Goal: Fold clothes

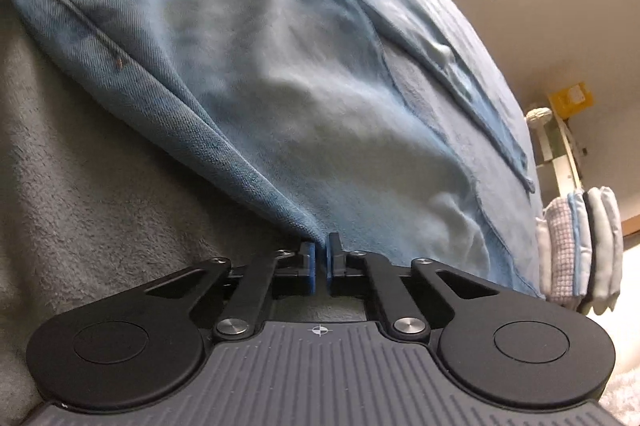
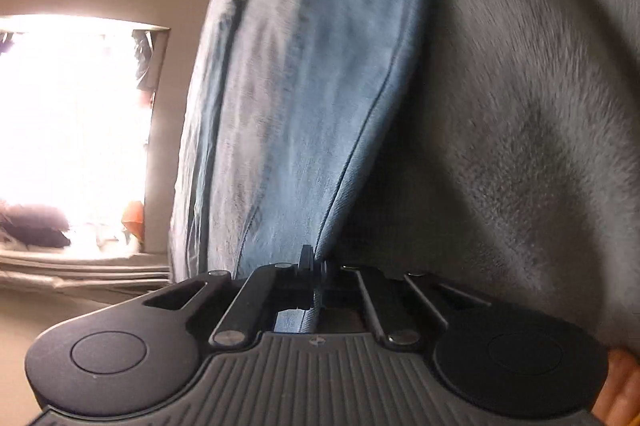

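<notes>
**Jeans pinched at both ends**

While the denim lies spread over the grey blanket (image 1: pixel 80 185), the left gripper (image 1: pixel 319 258) is seen nearly closed, blue pads (image 1: pixel 308 266) clamped on a folded edge of the jeans (image 1: pixel 260 85), w/ only a thin slit left btwn them. Fabric is fanned out away from the L gripper: pale, faded blue, a stitched seam and rivets shown near the top left, a second layer lapped across on the right. A stack of folded clothes (image 1: pixel 580 246) is seen at the blanket's far edge. On the other side, the right gripper (image 2: pixel 316 266) is shut on a denim edge too; cloth is drawn through the jaws and stretched taut ahead, blurred. A bright window (image 2: pixel 76 129) is caught at left.
</notes>
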Motion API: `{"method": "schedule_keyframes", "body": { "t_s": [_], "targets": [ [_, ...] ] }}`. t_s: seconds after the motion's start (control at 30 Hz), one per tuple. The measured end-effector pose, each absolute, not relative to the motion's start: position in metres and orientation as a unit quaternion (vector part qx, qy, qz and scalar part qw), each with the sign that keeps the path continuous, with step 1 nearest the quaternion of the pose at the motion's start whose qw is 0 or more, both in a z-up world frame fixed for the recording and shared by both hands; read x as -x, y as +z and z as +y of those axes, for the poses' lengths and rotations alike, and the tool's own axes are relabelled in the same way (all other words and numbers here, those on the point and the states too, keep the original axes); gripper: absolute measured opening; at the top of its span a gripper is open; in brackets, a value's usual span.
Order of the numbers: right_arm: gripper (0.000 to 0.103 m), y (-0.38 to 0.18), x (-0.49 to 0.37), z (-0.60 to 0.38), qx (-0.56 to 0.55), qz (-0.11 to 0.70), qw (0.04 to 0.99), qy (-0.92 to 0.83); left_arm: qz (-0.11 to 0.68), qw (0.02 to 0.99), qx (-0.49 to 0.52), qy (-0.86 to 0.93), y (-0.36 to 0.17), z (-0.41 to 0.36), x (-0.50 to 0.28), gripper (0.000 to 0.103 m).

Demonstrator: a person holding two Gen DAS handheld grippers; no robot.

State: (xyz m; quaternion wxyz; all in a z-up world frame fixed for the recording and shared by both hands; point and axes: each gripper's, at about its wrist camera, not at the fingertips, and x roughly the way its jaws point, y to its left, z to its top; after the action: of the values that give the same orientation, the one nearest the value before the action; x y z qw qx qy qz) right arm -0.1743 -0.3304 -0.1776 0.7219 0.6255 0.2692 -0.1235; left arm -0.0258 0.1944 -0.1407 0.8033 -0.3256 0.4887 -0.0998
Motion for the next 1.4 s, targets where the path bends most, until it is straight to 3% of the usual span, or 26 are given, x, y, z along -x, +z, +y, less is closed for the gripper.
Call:
{"method": "schedule_keyframes", "body": {
  "t_s": [0.4, 0.53, 0.6, 0.77, 0.83, 1.07, 1.23, 1.33, 1.4],
  "targets": [
    [0.002, -0.184, 0.187, -0.325, -0.623, 0.288, 0.711, -0.151, 0.505, 0.809, 0.284, -0.097, -0.144, 0.177, 0.015, 0.002],
    [0.008, -0.180, 0.199, -0.352, -0.638, 0.249, 0.707, -0.176, 0.506, 0.803, 0.298, -0.097, -0.149, 0.180, 0.014, 0.006],
    [0.017, -0.178, 0.208, -0.371, -0.640, 0.219, 0.710, -0.199, 0.505, 0.804, 0.298, -0.097, -0.150, 0.180, 0.014, 0.006],
    [0.013, -0.190, 0.223, -0.412, -0.672, 0.162, 0.689, -0.219, 0.505, 0.805, 0.296, -0.096, -0.149, 0.182, 0.016, 0.006],
    [0.002, -0.186, 0.223, -0.412, -0.653, 0.157, 0.704, -0.230, 0.505, 0.806, 0.294, -0.096, -0.149, 0.182, 0.016, 0.007],
    [0.002, -0.188, 0.255, -0.407, -0.640, 0.136, 0.707, -0.268, 0.507, 0.805, 0.295, -0.092, -0.148, 0.183, 0.016, 0.008],
    [0.015, -0.187, 0.241, -0.426, -0.651, 0.123, 0.704, -0.255, 0.507, 0.805, 0.292, -0.094, -0.149, 0.184, 0.017, 0.008],
    [0.005, -0.171, 0.225, -0.438, -0.634, 0.103, 0.722, -0.256, 0.507, 0.805, 0.294, -0.094, -0.149, 0.185, 0.018, 0.008],
    [0.004, -0.155, 0.231, -0.433, -0.610, 0.087, 0.743, -0.259, 0.507, 0.803, 0.296, -0.096, -0.150, 0.186, 0.018, 0.008]
  ]
}}
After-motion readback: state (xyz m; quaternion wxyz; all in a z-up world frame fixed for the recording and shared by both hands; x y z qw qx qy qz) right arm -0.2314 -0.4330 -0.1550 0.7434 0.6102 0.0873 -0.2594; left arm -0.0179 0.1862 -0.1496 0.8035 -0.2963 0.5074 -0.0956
